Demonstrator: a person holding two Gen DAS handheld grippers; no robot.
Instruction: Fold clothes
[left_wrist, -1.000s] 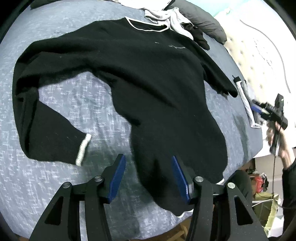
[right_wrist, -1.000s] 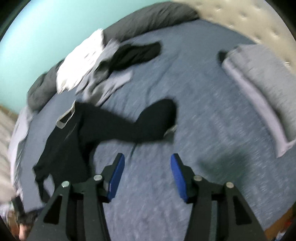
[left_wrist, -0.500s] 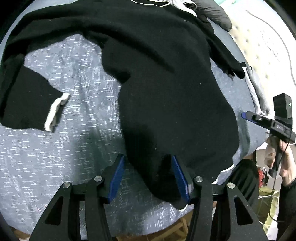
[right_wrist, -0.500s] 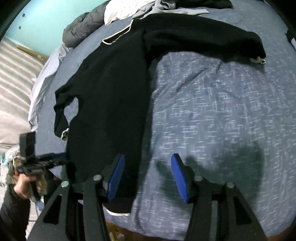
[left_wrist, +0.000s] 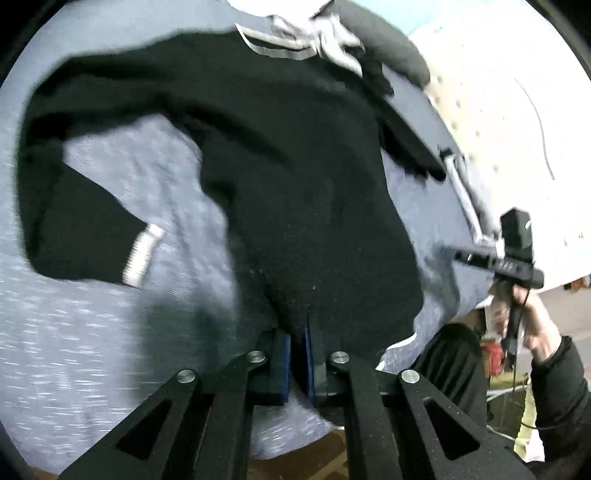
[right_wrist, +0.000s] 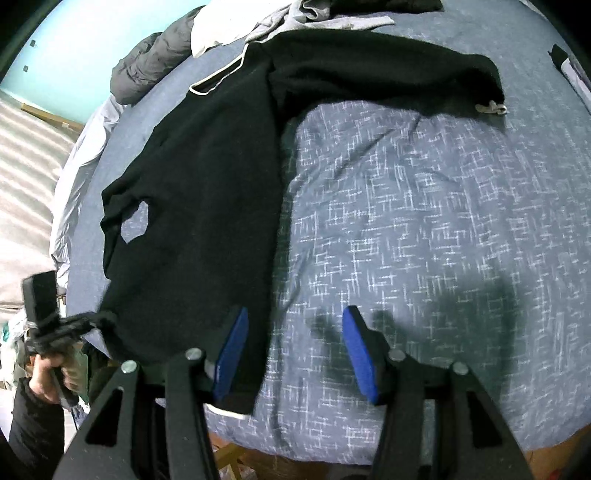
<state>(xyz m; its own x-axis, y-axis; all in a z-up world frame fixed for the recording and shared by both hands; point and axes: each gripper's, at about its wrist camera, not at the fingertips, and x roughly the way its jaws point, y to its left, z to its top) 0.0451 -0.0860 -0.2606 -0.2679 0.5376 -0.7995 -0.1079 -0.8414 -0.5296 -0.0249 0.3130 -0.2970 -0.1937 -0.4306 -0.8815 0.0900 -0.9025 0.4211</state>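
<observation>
A black sweater (left_wrist: 295, 184) with white trim lies spread face up on the blue-grey bedcover (right_wrist: 406, 221), collar far, hem near. My left gripper (left_wrist: 298, 325) is shut, its blue pads pinching a fold of the hem's left part. My right gripper (right_wrist: 295, 310) is open and hangs low over the hem's right corner: its left finger is over the sweater (right_wrist: 207, 184), its right finger over bare cover. Nothing is pressed between its pads. Each gripper shows in the other's view, the right gripper (left_wrist: 454, 254) and the left gripper (right_wrist: 74, 325), each held by a hand in a dark sleeve.
A pile of white, grey and black clothes (right_wrist: 295, 18) and a dark grey pillow (right_wrist: 147, 66) lie beyond the collar. A folded grey garment (left_wrist: 465, 195) lies near the tufted headboard (left_wrist: 498, 110). The bed's near edge runs just under both grippers.
The left gripper's jaws have shut on the hem and drawn back a little, bunching the fabric. The right gripper swung down from the far side of the bed to the hem corner, then held still.
</observation>
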